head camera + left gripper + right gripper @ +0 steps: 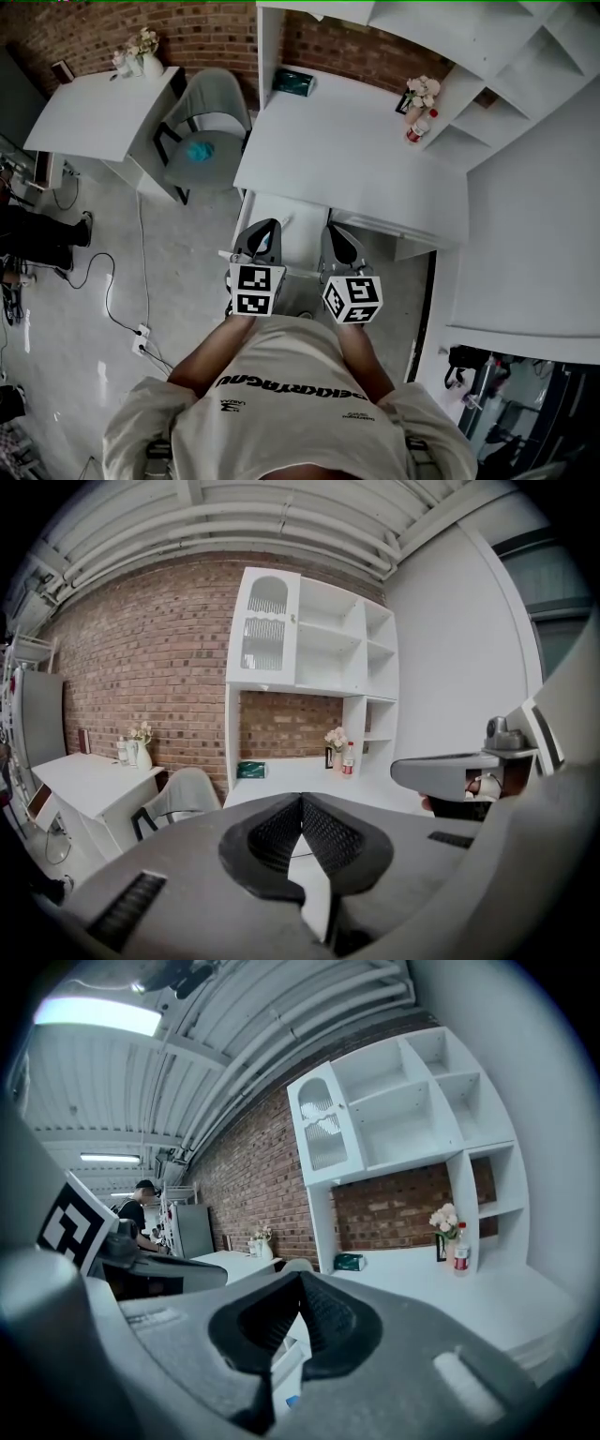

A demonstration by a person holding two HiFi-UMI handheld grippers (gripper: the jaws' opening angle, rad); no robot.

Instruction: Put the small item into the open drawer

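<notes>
I stand in front of a white desk (356,159) whose open drawer (298,217) juts toward me. Both grippers hang close to my body, above the drawer's near end. My left gripper (265,228) (301,801) is shut, tips together, holding nothing. My right gripper (337,234) (300,1277) is also shut and empty, just right of the left one. A small red-capped bottle (416,127) (348,759) (460,1251) stands at the desk's back right beside a little vase of flowers (423,91). A green tissue box (293,82) (251,770) lies at the back left.
White hutch shelves (487,56) rise over the desk's back and right. A grey chair (208,131) stands left of the desk, with a second white table (98,117) beyond it. Cables and a power strip (141,337) lie on the floor at left.
</notes>
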